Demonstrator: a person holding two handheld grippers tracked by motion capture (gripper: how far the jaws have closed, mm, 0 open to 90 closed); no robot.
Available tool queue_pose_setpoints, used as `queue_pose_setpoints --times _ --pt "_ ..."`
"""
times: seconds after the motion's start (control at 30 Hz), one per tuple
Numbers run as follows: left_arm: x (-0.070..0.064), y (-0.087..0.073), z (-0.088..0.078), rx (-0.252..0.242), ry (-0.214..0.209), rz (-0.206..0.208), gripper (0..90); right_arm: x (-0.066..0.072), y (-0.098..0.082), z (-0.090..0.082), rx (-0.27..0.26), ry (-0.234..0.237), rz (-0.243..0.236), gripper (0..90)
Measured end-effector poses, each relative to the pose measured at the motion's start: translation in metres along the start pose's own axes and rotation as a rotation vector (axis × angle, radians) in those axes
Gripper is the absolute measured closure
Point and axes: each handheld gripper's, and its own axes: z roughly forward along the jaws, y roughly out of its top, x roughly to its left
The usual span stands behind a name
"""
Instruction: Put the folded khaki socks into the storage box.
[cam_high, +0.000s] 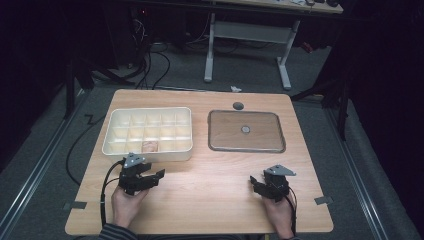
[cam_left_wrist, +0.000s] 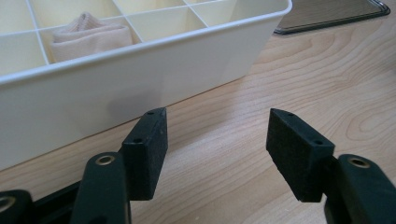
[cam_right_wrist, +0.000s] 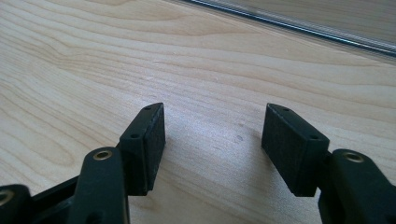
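Note:
A cream divided box (cam_high: 148, 155) stands at the table's back left, with a rolled beige sock (cam_high: 149, 146) in one front compartment. My left gripper (cam_high: 154, 171) rests just in front of that box, open, with bare wood between its jaws. In the left gripper view the box wall (cam_left_wrist: 116, 84) rises close ahead of the left gripper (cam_left_wrist: 217, 126), and the sock (cam_left_wrist: 88, 35) shows over the rim. My right gripper (cam_high: 255, 182) lies near the front right, open and holding nothing. The right gripper view shows the right gripper (cam_right_wrist: 215, 123) over plain wood.
A flat clear tray (cam_high: 220, 131) with a small round piece (cam_high: 245, 129) at its centre lies at the back right; its edge (cam_right_wrist: 327, 32) shows beyond the right jaws. A small dark disc (cam_high: 238, 105) sits behind it. Another table's legs (cam_high: 285, 65) stand beyond.

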Motion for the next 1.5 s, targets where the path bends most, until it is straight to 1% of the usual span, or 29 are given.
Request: queue_pose_setpoints --times 0.03,0.13,0.23,0.33,0.4,0.47,0.5,0.6,0.77,0.87,0.9,0.97,1.0,1.03,1.13,1.27,1.43,1.5 --pt "0.0 0.0 0.001 0.0 -0.003 0.0 39.0 0.0 0.0 0.0 0.0 -0.001 0.003 40.3" --pt "0.001 -0.001 0.009 0.022 0.012 0.013 39.0 -0.001 0.0 0.0 -0.002 0.002 0.009 40.6" --pt "0.0 -0.003 0.016 0.037 0.013 0.014 39.0 0.0 0.0 0.0 -0.002 0.001 0.01 40.9" --pt "-0.001 -0.004 0.021 0.044 0.012 0.02 39.0 -0.001 0.0 0.0 -0.003 0.0 0.011 41.2" --pt "-0.002 -0.004 0.024 0.048 0.023 0.029 39.4 -0.001 0.0 0.0 -0.003 0.001 0.013 41.0" --pt "-0.003 -0.005 0.025 0.051 0.022 0.036 39.6 -0.001 0.0 0.0 -0.003 -0.001 0.01 40.7" --pt "-0.004 -0.005 0.025 0.05 0.03 0.04 39.6 -0.001 0.0 0.0 -0.003 0.001 0.008 40.0" --pt "-0.005 -0.004 0.025 0.047 0.033 0.039 39.6 0.0 0.0 0.0 0.0 -0.001 0.004 39.9" --pt "-0.002 -0.004 0.027 0.046 0.059 0.044 39.4 0.0 0.0 0.0 0.0 0.0 0.003 39.7" --pt "-0.002 -0.005 0.029 0.047 0.066 0.047 39.2 0.0 0.0 0.0 -0.001 0.002 0.007 39.7" --pt "-0.002 -0.005 0.03 0.043 0.073 0.056 39.2 0.0 0.0 0.0 -0.001 0.002 0.005 39.7" --pt "-0.002 -0.005 0.031 0.043 0.078 0.06 39.1 0.0 0.0 0.0 -0.001 0.002 0.006 39.7" --pt "-0.003 -0.005 0.032 0.047 0.078 0.055 39.1 0.0 0.0 0.0 -0.001 0.002 0.004 39.7" --pt "-0.002 -0.005 0.033 0.043 0.082 0.063 39.1 0.0 0.0 0.0 -0.001 0.001 0.006 39.7" --pt "-0.003 -0.005 0.035 0.044 0.086 0.06 38.9 -0.001 0.0 0.0 -0.002 0.004 0.007 39.7" --pt "-0.005 -0.006 0.036 0.041 0.099 0.076 38.7 -0.001 0.0 0.0 -0.001 0.004 0.005 39.6" --pt "-0.005 -0.006 0.038 0.043 0.102 0.081 38.3 -0.001 0.0 0.0 -0.001 0.005 0.005 39.5" --pt "-0.006 -0.007 0.04 0.044 0.115 0.093 38.1 -0.001 0.0 0.0 -0.001 0.005 0.005 39.5"
